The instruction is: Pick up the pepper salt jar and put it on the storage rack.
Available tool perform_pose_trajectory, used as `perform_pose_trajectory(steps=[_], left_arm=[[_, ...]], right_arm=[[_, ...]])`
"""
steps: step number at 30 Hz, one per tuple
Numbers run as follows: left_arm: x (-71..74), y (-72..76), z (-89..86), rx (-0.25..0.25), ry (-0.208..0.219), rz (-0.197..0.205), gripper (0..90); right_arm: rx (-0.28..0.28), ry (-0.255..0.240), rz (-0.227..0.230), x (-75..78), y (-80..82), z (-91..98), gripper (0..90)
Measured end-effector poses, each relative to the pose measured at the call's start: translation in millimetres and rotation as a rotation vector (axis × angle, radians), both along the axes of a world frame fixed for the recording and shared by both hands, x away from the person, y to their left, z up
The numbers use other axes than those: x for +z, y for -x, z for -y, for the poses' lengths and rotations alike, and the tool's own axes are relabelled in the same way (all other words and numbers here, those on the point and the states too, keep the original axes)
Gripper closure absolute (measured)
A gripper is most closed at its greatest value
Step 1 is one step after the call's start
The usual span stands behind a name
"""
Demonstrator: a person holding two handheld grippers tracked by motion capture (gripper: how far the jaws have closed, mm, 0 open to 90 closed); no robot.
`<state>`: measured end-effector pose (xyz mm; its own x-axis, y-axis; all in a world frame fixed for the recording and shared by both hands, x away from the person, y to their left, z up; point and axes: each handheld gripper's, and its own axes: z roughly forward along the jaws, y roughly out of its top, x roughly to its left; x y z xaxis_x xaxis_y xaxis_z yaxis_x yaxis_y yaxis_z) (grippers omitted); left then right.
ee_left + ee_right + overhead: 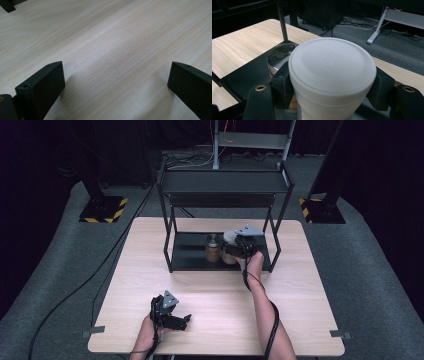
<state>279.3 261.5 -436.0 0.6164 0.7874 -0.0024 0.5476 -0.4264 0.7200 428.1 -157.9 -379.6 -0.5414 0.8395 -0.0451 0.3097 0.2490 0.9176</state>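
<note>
A white container with a round white lid [332,65] stands at the right end of the black rack's lower shelf [247,72]. My right gripper [330,85] is shut on it, one pad pressing on each side just under the lid. From above, the right gripper [235,249] reaches in over that shelf with the white container [231,236] between its jaws. Close to the container's left is a jar with a shiny metal lid [213,247], also seen as the jar [279,53] behind my left pad. My left gripper [186,320] lies low over the table near its front left, open, and between the left gripper's [116,72] fingers [42,87] there is bare wood.
The black two-level rack [225,182] stands at the back middle of the light wooden table [220,305]; its thin posts [168,245] flank the lower shelf. A cable [272,320] runs along the right forearm. Grey carpet and stand feet surround the table.
</note>
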Motion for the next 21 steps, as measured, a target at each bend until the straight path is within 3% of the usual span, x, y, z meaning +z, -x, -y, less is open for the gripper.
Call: perform_pose_trajectory(steps=[21], left_arm=[[-0.1,0.1,-0.1,-0.001,0.001,0.0,0.7]], right_arm=[[-0.011,-0.007,-0.021,-5.6,-11.3,-3.9,33.2]])
